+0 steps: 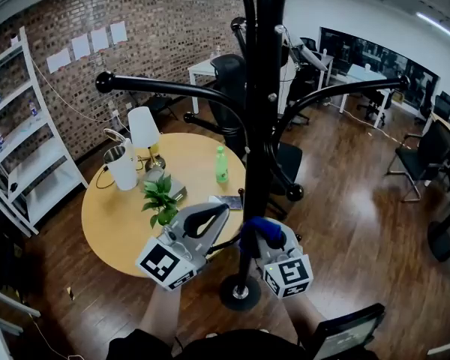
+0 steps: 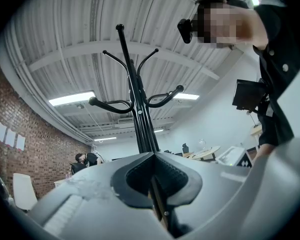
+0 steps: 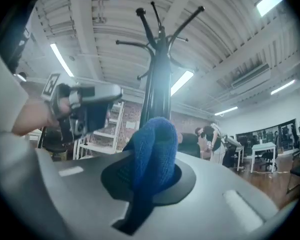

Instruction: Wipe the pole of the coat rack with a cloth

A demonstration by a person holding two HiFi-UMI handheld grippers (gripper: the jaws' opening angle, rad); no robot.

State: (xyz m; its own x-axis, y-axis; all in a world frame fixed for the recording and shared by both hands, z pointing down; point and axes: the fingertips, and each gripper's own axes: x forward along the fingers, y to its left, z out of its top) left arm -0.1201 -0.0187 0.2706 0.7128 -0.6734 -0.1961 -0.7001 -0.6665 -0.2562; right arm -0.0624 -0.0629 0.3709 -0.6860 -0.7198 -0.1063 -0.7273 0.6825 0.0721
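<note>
Pole (image 1: 261, 126): black, round and slim, with a smooth, slightly glossy finish. It stands upright, so its long axis is vertical, and curved arms with ball ends branch off it higher up.
Base (image 1: 240, 292): a dark round disc on the wooden floor, below and between the two grippers.
Cloth (image 3: 155, 149): deep blue, thick and knitted or terry-like, bunched into a soft lobe that bulges past the jaw tips.
Right gripper (image 1: 268, 240): clamped on the cloth. It is low on the pole, just above the base.
Key relation: the pole rises directly ahead of the cloth, along the right gripper's line. The cloth appears to lie against the pole's lower stretch, though actual contact cannot be confirmed.
Likely wipe direction: along the pole's length, which from here means upward.
Left gripper (image 1: 219, 214): jaws drawn together with nothing between them. It sits just beside the pole on the left.
Nearer tool: the right gripper, by way of the cloth.
Gripper bodies: grey moulded plastic with dark ribbed pads.
</note>
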